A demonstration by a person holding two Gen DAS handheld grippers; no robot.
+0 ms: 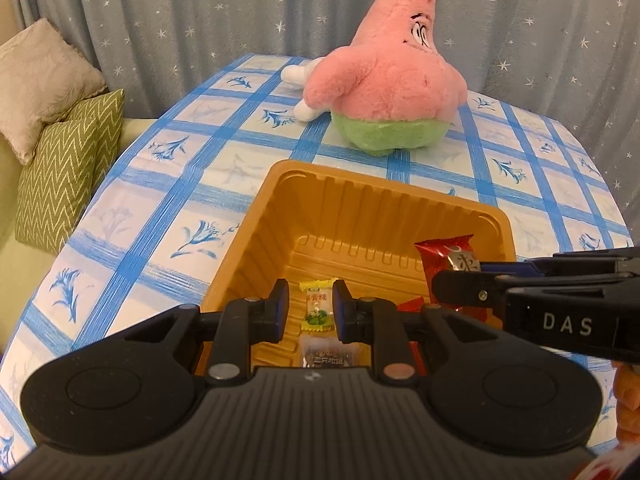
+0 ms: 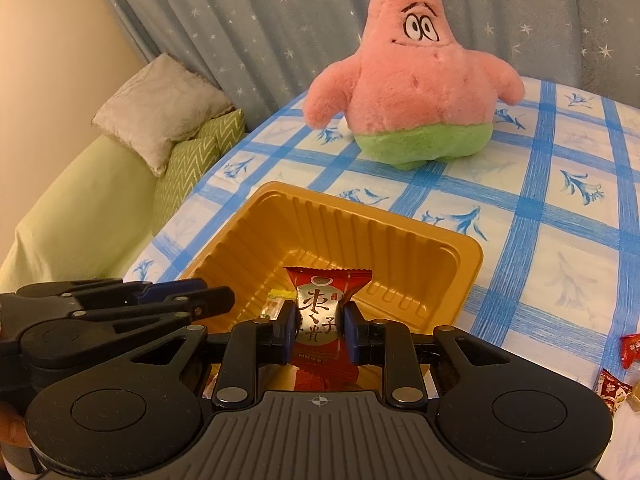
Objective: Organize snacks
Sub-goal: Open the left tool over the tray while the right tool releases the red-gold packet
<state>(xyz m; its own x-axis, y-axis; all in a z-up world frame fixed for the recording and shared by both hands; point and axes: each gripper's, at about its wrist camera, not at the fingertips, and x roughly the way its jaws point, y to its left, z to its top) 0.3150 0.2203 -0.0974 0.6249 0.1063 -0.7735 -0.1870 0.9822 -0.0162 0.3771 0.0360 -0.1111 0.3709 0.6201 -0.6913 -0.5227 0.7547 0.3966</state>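
Observation:
An orange plastic tray (image 1: 360,184) (image 2: 400,228) sits on the blue-checked tablecloth. My left gripper (image 1: 311,308) (image 2: 228,296) hovers over the tray's near side, shut on a small yellow-and-green candy (image 1: 316,308) (image 2: 274,304). My right gripper (image 2: 318,328) (image 1: 438,282) is shut on a red snack packet (image 2: 320,304) (image 1: 444,252) with silver lettering, held upright over the tray's right part. A clear-wrapped snack (image 1: 326,354) and another red packet (image 1: 412,304) lie inside the tray.
A pink and green plush star (image 1: 384,92) (image 2: 408,92) stands on the table behind the tray. Loose red snacks (image 2: 630,350) lie on the cloth at the right edge. Green and beige pillows (image 1: 60,160) rest on a sofa left of the table.

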